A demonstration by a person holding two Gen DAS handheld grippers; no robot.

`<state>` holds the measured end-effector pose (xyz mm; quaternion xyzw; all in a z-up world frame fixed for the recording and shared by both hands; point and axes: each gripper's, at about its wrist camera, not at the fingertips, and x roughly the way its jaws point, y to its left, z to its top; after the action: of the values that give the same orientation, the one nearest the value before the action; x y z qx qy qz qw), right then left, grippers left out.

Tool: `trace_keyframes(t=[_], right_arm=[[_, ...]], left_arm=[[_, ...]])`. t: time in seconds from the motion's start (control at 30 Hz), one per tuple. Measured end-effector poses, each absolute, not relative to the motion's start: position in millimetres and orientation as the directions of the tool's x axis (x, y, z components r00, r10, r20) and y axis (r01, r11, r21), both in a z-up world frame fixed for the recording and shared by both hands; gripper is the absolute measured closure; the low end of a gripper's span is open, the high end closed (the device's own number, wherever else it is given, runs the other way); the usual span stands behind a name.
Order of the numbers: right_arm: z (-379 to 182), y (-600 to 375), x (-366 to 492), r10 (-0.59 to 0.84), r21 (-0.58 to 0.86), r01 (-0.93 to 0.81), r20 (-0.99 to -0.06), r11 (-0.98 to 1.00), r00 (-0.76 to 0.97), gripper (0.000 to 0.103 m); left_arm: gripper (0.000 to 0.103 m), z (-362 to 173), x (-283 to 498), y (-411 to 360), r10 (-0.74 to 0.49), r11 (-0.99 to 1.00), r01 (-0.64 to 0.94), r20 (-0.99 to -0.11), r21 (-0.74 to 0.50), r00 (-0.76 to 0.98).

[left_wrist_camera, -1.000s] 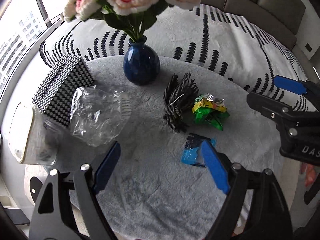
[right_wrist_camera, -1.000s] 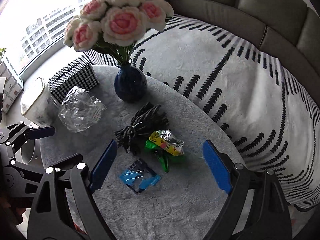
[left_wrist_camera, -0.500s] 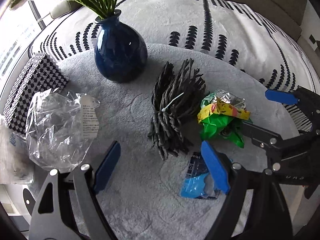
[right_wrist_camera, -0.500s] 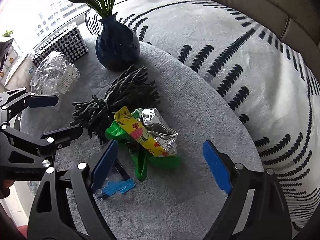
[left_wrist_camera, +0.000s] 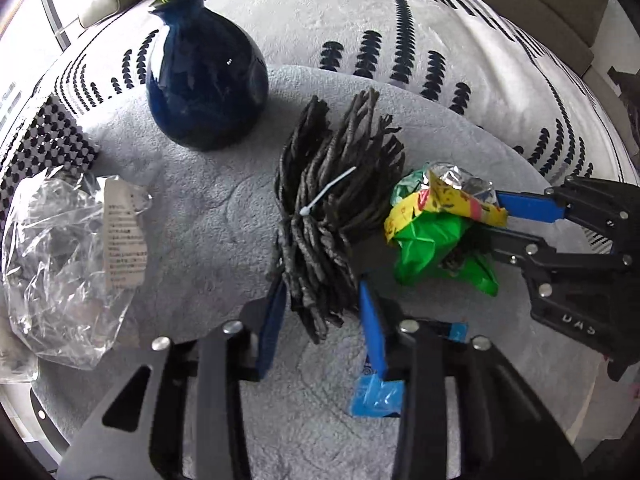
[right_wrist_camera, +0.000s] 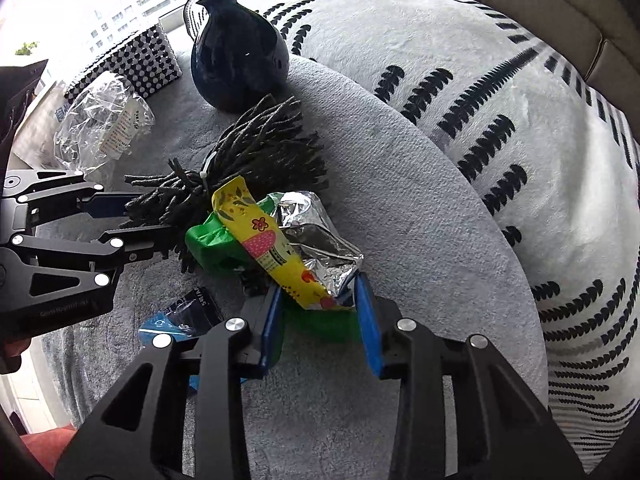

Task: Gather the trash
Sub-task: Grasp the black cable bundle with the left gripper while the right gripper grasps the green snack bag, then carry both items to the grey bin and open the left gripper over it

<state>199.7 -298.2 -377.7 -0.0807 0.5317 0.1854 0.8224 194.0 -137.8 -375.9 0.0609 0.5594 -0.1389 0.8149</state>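
Note:
A dark grey yarn bundle [left_wrist_camera: 332, 208] tied with a white zip tie lies mid-table; it also shows in the right wrist view [right_wrist_camera: 248, 164]. My left gripper [left_wrist_camera: 322, 316] has closed around its near end. A crumpled green, yellow and foil snack wrapper [right_wrist_camera: 280, 240] lies beside it, also in the left wrist view [left_wrist_camera: 436, 216]. My right gripper [right_wrist_camera: 320, 320] has closed around the wrapper's near edge. A blue packet [left_wrist_camera: 376, 392] lies under my left gripper. A clear plastic bag [left_wrist_camera: 68, 256] lies at the left.
A dark blue vase [left_wrist_camera: 204, 80] with flower stems stands behind the yarn. A black-and-white dotted box [right_wrist_camera: 132, 60] sits at the far left. The round grey table [right_wrist_camera: 420, 240] ends close on the right, over a patterned rug [right_wrist_camera: 520, 100].
Both grippers moved forward and down to the table and narrowed from wide open: the left onto the yarn bundle, the right onto the snack wrapper.

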Motion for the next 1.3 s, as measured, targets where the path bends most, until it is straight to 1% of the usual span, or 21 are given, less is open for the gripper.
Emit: trace_keyframes(t=[0.03,0.1,0.2,0.3,0.6,0.83,1.03,1.3], right_arm=[[-376.8,-298.6,199.5,0.22,0.064,-0.39,-0.903,0.918,0.369,0.074],[-375.8,-299.5,200.0,0.223,0.068,-0.392,-0.903,0.917,0.366,0.078],[-373.6,-300.3,199.4,0.228,0.071,-0.397,-0.903,0.915,0.365,0.082],[-369.6,-300.0,195.5,0.231,0.069,-0.405,-0.901,0.912,0.366,0.087],[-344.6,-298.0,176.9,0.237,0.072,-0.404,-0.896,0.912,0.375,0.088],[-311.9,-279.4,151.1,0.239,0.066,-0.416,-0.893,0.907,0.38,0.088],[-284.7,-227.5,126.1,0.276,0.069,-0.486,-0.888,0.872,0.369,0.088],[-253.0,-101.7,102.2,0.377,0.089,-0.64,-0.866,0.763,0.329,0.088]], left_arm=[[0.074,-377.5,194.4,-138.3,-0.162,0.953,0.298,-0.929,-0.059,0.332],[0.083,-381.0,196.6,-139.4,-0.172,0.95,0.303,-0.931,-0.071,0.322],[0.09,-382.6,198.4,-139.3,-0.176,0.951,0.3,-0.929,-0.074,0.325],[0.092,-379.8,197.6,-137.4,-0.183,0.952,0.295,-0.923,-0.08,0.34],[0.093,-354.2,177.4,-128.8,-0.205,0.952,0.292,-0.906,-0.096,0.37],[0.093,-329.9,139.9,-95.3,-0.187,0.966,0.237,-0.906,-0.1,0.379],[0.093,-311.9,105.2,-35.8,-0.147,0.985,0.138,-0.909,-0.1,0.389],[0.093,-290.7,49.3,79.1,-0.05,0.995,-0.059,-0.907,-0.082,0.418]])
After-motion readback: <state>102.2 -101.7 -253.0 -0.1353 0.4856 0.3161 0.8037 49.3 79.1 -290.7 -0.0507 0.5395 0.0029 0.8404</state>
